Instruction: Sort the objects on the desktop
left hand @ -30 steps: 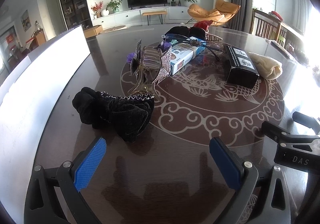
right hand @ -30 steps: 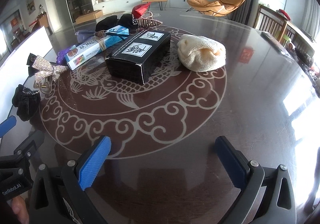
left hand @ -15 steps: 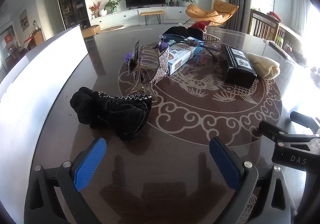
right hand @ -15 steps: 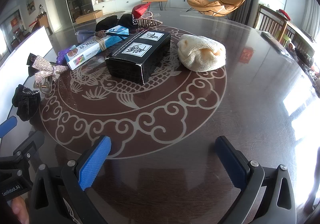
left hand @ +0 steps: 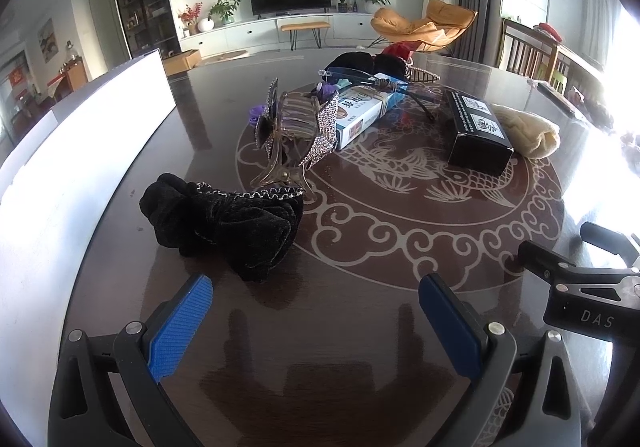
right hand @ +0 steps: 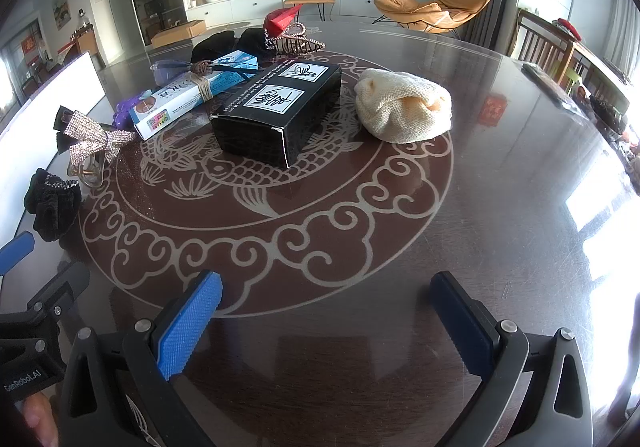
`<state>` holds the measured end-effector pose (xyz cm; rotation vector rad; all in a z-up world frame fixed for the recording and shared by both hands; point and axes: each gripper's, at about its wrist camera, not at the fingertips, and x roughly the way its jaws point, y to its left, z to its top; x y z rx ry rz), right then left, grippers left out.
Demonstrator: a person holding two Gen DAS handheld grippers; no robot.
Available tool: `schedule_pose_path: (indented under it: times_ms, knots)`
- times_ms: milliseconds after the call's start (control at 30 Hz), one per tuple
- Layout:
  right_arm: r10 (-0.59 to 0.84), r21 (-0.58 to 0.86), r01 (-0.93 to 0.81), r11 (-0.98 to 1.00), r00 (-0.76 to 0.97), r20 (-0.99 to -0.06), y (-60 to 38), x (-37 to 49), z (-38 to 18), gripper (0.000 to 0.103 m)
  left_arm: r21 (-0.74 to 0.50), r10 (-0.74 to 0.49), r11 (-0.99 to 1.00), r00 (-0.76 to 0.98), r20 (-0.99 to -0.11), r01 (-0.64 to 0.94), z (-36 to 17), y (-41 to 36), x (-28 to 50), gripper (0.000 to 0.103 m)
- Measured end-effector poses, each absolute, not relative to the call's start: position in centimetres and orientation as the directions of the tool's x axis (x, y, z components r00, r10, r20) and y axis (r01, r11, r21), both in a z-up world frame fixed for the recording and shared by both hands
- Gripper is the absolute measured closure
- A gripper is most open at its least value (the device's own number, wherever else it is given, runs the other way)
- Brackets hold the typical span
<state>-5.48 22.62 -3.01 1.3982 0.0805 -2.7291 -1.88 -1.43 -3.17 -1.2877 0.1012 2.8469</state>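
Note:
A black velvet scrunchie (left hand: 224,223) lies just ahead of my open, empty left gripper (left hand: 316,323); it also shows at the left edge of the right wrist view (right hand: 52,203). Behind it stands a rhinestone hair claw (left hand: 296,135) (right hand: 94,139). A blue and white box (left hand: 360,115) (right hand: 192,95) with glasses (right hand: 180,65) on it, a black box (left hand: 476,131) (right hand: 280,111) and a cream knit cloth (left hand: 524,131) (right hand: 404,107) lie further back. My right gripper (right hand: 324,331) is open and empty over bare table.
A white box wall (left hand: 80,135) runs along the table's left side. More black hair pieces and a red item (right hand: 280,21) lie at the far end of the pile. The dark round table (right hand: 500,207) carries a fish pattern. Chairs stand at the right.
The left gripper has shifted slightly, so the scrunchie sits a little lower left in its view. The right gripper has not visibly moved.

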Motion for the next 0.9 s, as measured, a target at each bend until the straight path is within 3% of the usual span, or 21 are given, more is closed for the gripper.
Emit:
schedule_pose_path:
  times_ms: [900]
  knots:
    - [-0.042,-0.013,0.090,-0.996,-0.583,-0.812,22.63,-5.49,-3.01,0.000,0.038,-0.004,-0.999,-0.659,-0.752,-0.038,-2.98,-1.69,-1.69,0.000]
